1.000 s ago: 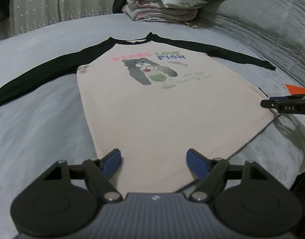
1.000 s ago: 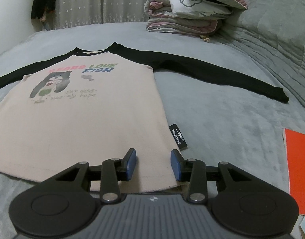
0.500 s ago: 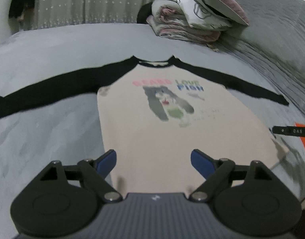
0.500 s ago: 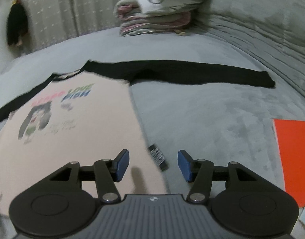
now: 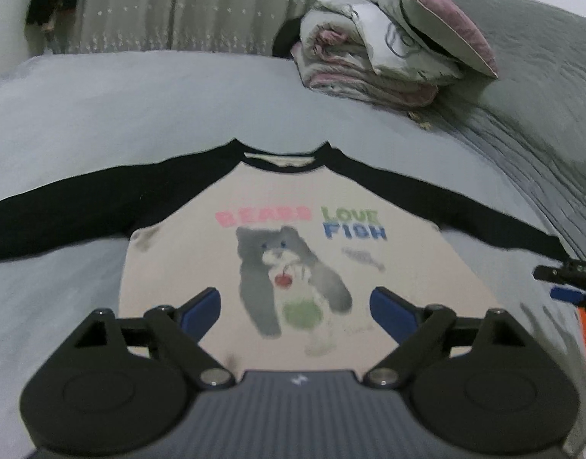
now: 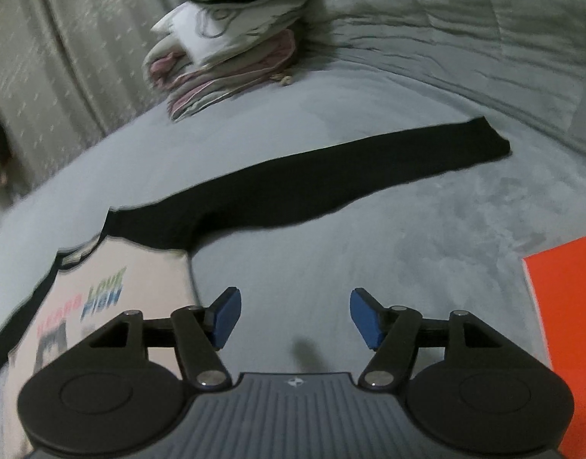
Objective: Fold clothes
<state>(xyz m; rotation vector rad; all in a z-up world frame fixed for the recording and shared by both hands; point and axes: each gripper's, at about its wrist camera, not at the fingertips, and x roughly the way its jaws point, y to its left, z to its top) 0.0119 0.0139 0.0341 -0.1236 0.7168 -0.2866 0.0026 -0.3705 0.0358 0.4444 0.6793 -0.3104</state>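
Bed (image 5: 82, 114): right tool (image 6: 294, 315) opening, empty.

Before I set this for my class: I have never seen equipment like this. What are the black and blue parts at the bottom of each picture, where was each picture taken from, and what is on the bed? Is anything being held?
No robot arm here: a person holds a two-finger gripper in each hand, each with a fisheye camera looking along its blue fingers. One picture comes from the left gripper, the other from the right gripper.

On the grey bed a long-sleeved shirt with black sleeves and a bear print lies flat and unfolded. Behind it sit folded bedding and a cushion; an orange sheet lies to the right.

Nothing is held: the left jaws stand wide and empty, the right jaws are opening, empty.
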